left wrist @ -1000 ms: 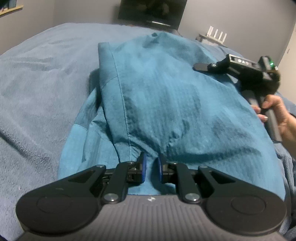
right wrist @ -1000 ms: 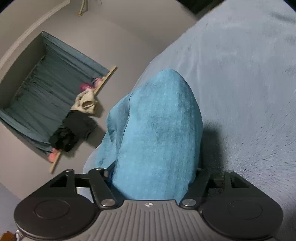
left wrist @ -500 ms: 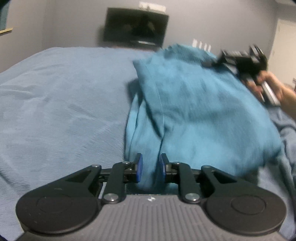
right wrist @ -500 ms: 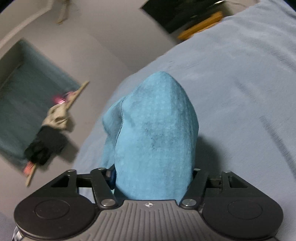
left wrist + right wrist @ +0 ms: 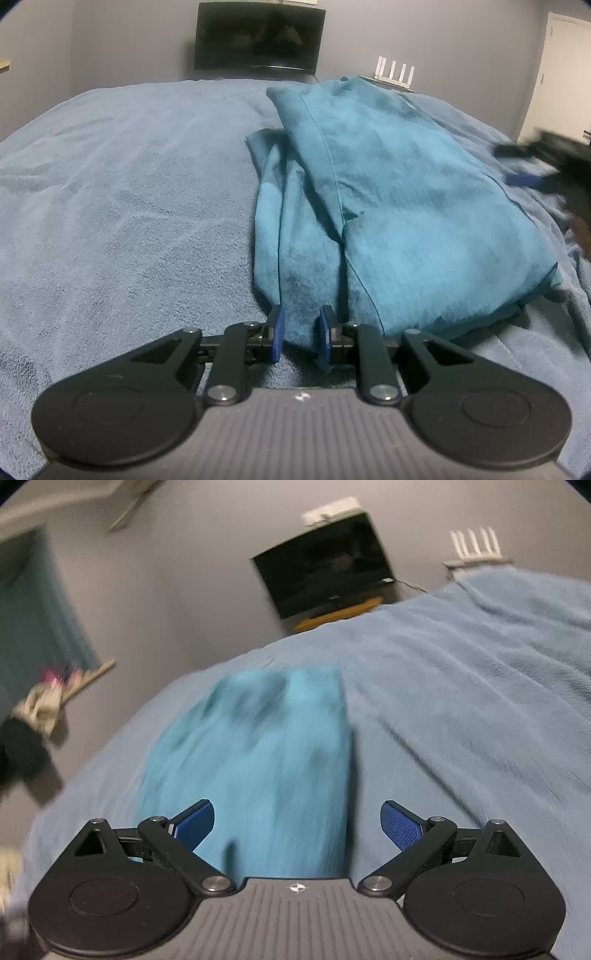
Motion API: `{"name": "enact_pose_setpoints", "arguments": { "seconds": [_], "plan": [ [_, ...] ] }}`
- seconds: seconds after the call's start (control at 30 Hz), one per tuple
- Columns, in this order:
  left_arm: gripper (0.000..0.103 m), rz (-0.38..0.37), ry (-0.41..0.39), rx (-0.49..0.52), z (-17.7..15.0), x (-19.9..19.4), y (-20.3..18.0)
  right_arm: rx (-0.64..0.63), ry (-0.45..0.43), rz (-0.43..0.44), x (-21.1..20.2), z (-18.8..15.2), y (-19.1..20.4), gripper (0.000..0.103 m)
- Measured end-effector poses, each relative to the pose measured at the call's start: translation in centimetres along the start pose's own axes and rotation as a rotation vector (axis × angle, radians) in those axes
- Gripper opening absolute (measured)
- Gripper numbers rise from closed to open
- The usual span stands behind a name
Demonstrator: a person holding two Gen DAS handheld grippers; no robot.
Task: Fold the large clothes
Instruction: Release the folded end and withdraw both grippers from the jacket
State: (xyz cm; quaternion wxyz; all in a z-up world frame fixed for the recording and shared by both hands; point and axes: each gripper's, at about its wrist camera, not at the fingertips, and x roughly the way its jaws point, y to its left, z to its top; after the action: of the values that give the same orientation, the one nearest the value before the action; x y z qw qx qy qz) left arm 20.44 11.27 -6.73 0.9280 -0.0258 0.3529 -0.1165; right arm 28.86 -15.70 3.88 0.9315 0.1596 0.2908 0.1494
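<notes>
Garment first: teal woven garment (image 5: pixel 388 206), folded into a long stack, lies on the light blue fleece blanket (image 5: pixel 129 206) that covers the bed, toward the right half in the left wrist view, its far end near the bed's back edge. Left gripper (image 5: pixel 301 332) sits at the garment's near end, blue pads close together with a narrow fold of the teal cloth between them; pads look to be touching the fabric, so it grips the garment's near edge. Right gripper (image 5: pixel 297 825) has jaws spread wide, just been opening; blue pads stand clear on either side of the garment (image 5: pixel 258 760), which lies on the blanket below and ahead of the fingers, none of it pinched. That view is motion-blurred. In the left wrist view the right gripper shows only as a dark blur at the right edge, apart from the garment. Black flat screen (image 5: pixel 260 37) stands against the grey wall beyond the bed, white four-antenna router (image 5: pixel 394 72) to its right.
</notes>
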Motion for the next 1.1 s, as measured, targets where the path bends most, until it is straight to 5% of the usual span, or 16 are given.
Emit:
{"name": "enact_pose_setpoints", "arguments": {
  "seconds": [0.17, 0.33, 0.43, 0.5, 0.57, 0.63, 0.77, 0.93, 1.1],
  "plan": [
    [0.016, 0.028, -0.012, 0.003, -0.6, 0.4, -0.4, -0.06, 0.096, -0.023, -2.4, -5.8, 0.4, 0.098],
    [0.027, 0.072, -0.084, -0.006, -1.3, -0.6, -1.0, 0.035, 0.062, -0.089, -1.8, -8.1, -0.9, 0.101],
    [0.032, 0.124, -0.14, 0.012, -1.6, -2.6, -2.0, 0.053, 0.02, -0.092, -4.7, -9.0, 0.3, 0.098],
    [0.047, 0.139, -0.174, 0.006, -1.8, -4.1, -2.9, 0.006, -0.012, -0.078, -7.2, -9.7, 1.8, 0.101],
    [0.077, 0.141, -0.204, -0.02, -2.1, -5.3, -4.3, -0.044, -0.02, -0.084, -9.3, -10.0, 3.2, 0.103],
    [0.089, 0.122, -0.222, -0.057, -2.7, -6.6, -5.9, -0.089, -0.016, -0.103, -11.5, -11.5, 4.4, 0.103],
    [0.095, 0.084, -0.2, -0.009, -4.1, -7.9, -9.6, -0.082, -0.016, -0.099, -15.7, -15.0, 4.7, 0.103],
    [0.096, 0.176, -0.137, 0.2, -6.2, -6.9, -12.8, -0.12, 0.052, -0.161, -14.5, -18.3, 4.6, 0.103],
    [0.096, 0.192, 0.005, 0.172, -7.0, -3.3, -11.5, -0.109, 0.039, -0.242, -12.0, -19.7, 4.1, 0.103]
  ]
}}
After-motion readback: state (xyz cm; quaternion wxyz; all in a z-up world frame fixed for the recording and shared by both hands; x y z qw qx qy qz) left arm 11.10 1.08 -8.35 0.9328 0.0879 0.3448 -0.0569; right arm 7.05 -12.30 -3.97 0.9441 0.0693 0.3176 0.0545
